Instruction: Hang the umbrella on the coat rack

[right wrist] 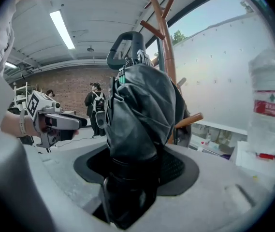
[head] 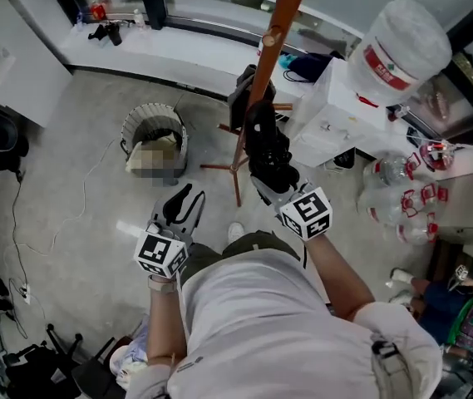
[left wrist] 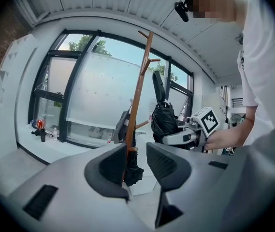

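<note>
Currently: right gripper clamped on folded black umbrella, up close by coat rack, not hung yet.
Left gripper empty, jaws apart. Floor basket: contents blurred out. Umbrella-to-rack contact unclear; umbrella's lower end buried between jaws; rack top cut off in head view.

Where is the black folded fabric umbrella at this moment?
In the head view, the black folded fabric umbrella stands centre-right, clamped in the jaws of the right gripper, near the brown wooden coat rack.
</note>
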The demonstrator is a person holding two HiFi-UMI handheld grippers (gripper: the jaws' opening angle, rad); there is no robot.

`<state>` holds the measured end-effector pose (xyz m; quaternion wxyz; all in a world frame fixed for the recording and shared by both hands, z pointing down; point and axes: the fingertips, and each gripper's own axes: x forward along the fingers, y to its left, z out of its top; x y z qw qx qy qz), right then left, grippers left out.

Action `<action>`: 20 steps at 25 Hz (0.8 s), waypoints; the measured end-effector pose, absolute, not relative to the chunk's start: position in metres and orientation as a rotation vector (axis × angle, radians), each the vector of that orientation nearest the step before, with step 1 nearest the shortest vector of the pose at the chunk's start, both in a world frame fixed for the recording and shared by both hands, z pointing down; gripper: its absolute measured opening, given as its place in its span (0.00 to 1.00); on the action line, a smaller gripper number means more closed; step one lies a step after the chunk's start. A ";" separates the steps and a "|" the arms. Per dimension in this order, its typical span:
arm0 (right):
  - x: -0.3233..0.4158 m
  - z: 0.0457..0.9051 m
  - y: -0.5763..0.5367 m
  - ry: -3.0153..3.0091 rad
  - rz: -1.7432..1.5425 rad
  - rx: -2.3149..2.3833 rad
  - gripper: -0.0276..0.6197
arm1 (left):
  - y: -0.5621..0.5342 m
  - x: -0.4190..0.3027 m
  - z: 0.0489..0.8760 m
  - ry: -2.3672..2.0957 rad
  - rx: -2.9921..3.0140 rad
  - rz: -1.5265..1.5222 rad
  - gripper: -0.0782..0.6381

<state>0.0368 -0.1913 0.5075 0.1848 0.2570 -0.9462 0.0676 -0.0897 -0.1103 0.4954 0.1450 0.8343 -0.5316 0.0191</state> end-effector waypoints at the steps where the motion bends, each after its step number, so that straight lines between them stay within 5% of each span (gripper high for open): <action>1: 0.040 0.503 -0.195 -2.657 0.182 0.757 0.45 | -0.114 -0.086 0.492 -1.509 2.423 0.061 0.26; 20: 0.043 0.423 -0.219 -2.492 0.040 1.350 0.45 | -0.153 -0.087 0.460 -1.031 2.746 0.113 0.26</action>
